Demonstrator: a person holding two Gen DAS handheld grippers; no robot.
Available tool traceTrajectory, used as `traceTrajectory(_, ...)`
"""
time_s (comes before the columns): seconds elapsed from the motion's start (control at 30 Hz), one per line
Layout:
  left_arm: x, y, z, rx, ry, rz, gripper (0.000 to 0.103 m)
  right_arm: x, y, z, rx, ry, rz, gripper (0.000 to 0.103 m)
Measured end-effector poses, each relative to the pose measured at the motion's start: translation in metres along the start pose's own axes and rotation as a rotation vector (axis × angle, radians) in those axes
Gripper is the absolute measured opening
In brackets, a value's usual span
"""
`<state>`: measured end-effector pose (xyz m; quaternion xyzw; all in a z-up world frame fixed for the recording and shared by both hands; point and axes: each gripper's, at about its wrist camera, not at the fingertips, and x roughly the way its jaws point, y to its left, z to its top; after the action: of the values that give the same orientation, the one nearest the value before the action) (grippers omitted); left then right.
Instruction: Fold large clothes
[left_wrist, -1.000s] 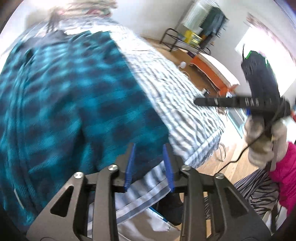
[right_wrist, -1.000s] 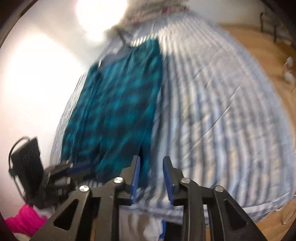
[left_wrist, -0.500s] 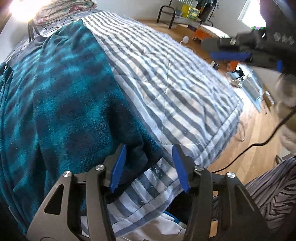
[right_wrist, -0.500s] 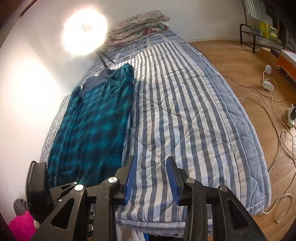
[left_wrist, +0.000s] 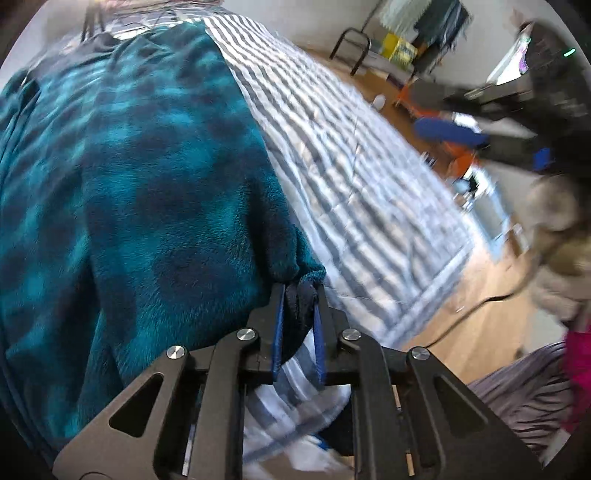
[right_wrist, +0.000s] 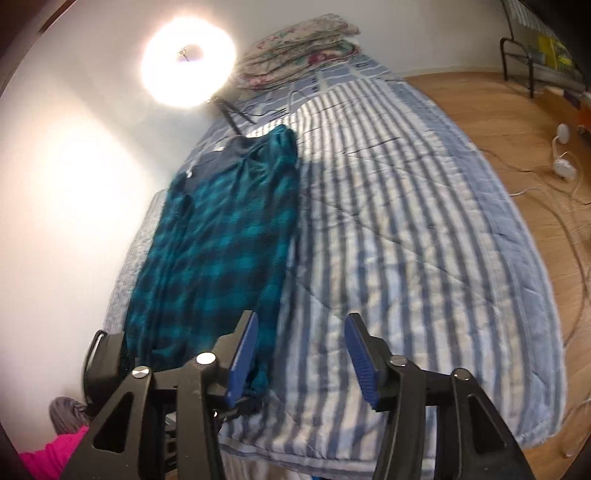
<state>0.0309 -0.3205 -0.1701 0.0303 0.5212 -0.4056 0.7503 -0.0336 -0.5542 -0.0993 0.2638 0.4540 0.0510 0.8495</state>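
Your left gripper (left_wrist: 298, 328) was closing on the near right corner of the teal plaid garment (left_wrist: 140, 192), its blue pads pinching the dark hem, while your right gripper (right_wrist: 301, 360) hovered with jaws opening and nothing between them, over the bare striped quilt (right_wrist: 406, 240) just right of the cloth. The garment lay along the left side of the bed beside the white wall, its long axis running from your grippers at the near edge away toward the ring light (right_wrist: 188, 61) and the folded bedding (right_wrist: 299, 48) at the far end. Judged from that, the left hand was the nearer to the fabric, and any fold would have travelled along that far-reaching axis. No brand, label or readable writing showed anywhere.
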Motion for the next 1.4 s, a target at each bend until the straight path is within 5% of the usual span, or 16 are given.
traceTrajectory(0.47, -0.058, 0.023, -0.002, -0.139, -0.126, -0.114, 0.011, 0.131, -0.008, 0.098, 0.181, 0.063, 0.121, 0.061)
traceTrajectory(0.63, -0.069, 0.028, -0.006, -0.153, -0.147, -0.127, 0.011, 0.173, 0.0, 0.126, 0.165, 0.092, 0.068, 0.059)
traceTrajectory(0.8, -0.077, 0.034, -0.013, -0.17, -0.15, -0.143, 0.011, 0.201, 0.002, 0.136, 0.185, 0.128, 0.102, 0.047)
traceTrajectory(0.87, -0.078, 0.037, -0.014, -0.177, -0.152, -0.146, 0.01, 0.207, 0.004, 0.136, 0.179, 0.132, 0.104, 0.025)
traceTrajectory(0.97, -0.078, 0.044, -0.013, -0.19, -0.155, -0.149, 0.01, 0.209, 0.013, 0.138, 0.159, 0.114, 0.056, 0.009)
traceTrajectory(1.4, -0.094, 0.074, -0.043, -0.303, -0.182, -0.184, 0.009, 0.207, 0.143, 0.148, -0.235, 0.08, -0.281, 0.005)
